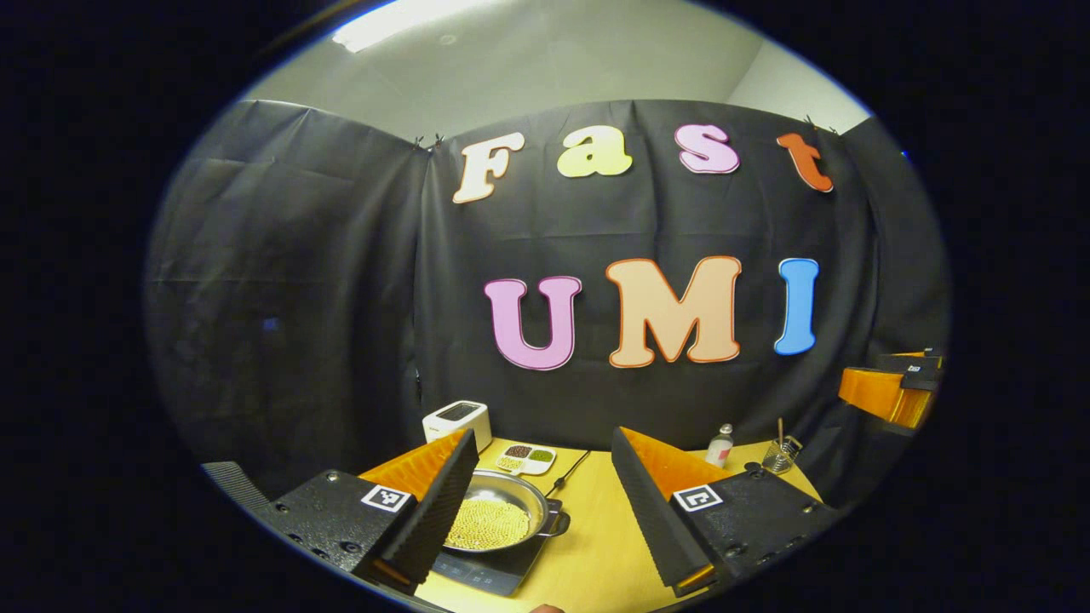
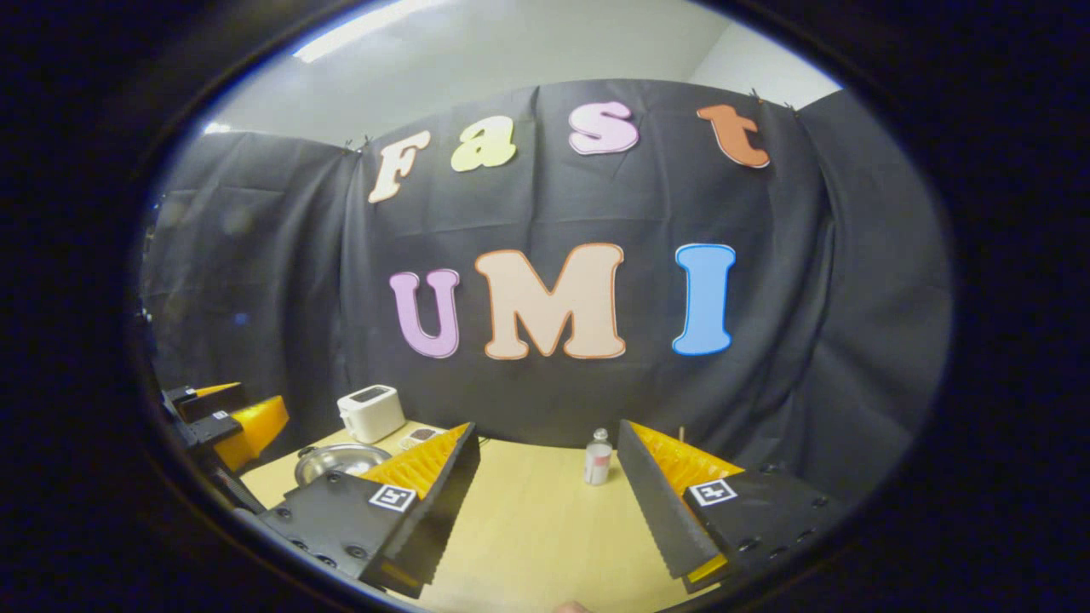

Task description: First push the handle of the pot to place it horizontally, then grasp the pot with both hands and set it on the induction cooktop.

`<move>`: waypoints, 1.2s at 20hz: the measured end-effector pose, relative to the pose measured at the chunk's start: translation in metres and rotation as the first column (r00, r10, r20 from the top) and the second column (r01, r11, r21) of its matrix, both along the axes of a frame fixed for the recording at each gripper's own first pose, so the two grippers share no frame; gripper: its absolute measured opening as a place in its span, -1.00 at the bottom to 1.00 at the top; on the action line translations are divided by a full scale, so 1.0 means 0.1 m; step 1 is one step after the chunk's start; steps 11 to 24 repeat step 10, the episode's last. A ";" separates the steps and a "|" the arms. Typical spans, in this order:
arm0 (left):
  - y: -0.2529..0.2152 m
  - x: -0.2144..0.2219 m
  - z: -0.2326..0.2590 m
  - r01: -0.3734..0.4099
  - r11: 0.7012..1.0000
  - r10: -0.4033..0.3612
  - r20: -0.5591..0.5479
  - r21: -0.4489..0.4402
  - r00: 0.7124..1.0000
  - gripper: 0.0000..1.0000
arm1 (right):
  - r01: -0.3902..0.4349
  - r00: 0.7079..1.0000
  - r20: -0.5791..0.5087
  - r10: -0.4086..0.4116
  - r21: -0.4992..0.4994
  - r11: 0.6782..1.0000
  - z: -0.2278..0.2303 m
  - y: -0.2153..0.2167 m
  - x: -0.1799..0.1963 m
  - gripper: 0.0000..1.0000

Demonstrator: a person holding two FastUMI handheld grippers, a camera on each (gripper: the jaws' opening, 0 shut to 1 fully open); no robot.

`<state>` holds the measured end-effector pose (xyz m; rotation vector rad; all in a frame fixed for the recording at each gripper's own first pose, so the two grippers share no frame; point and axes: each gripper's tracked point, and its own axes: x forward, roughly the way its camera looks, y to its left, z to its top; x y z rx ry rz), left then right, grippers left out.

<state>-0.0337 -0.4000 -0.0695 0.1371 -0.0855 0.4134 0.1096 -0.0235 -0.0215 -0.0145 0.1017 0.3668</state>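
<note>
Left gripper view: the left claw (image 1: 541,511) gapes wide, empty, above the table (image 1: 596,545); the pot (image 1: 502,515) sits just ahead on the induction cooktop (image 1: 494,569), handle (image 1: 558,524) pointing right. The right claw (image 2: 545,511), wide and empty, has it far left.

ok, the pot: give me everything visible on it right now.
The pot is a shallow, shiny metal pan, round and lidless, sitting upright on the dark induction cooktop at the near left of the wooden table. A layer of small yellowish beads or beans covers its bottom. A small dark side handle sticks out on its right. Neither gripper touches it: the left gripper hangs open nearer the camera. In the right gripper view its rim shows beside the white toaster.
</note>
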 end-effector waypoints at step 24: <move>-0.18 -0.05 -0.22 -0.021 1.000 0.021 -0.020 -0.019 1.000 0.92 | -0.048 0.999 0.013 0.048 0.056 0.997 0.07 -0.04 -0.14 0.86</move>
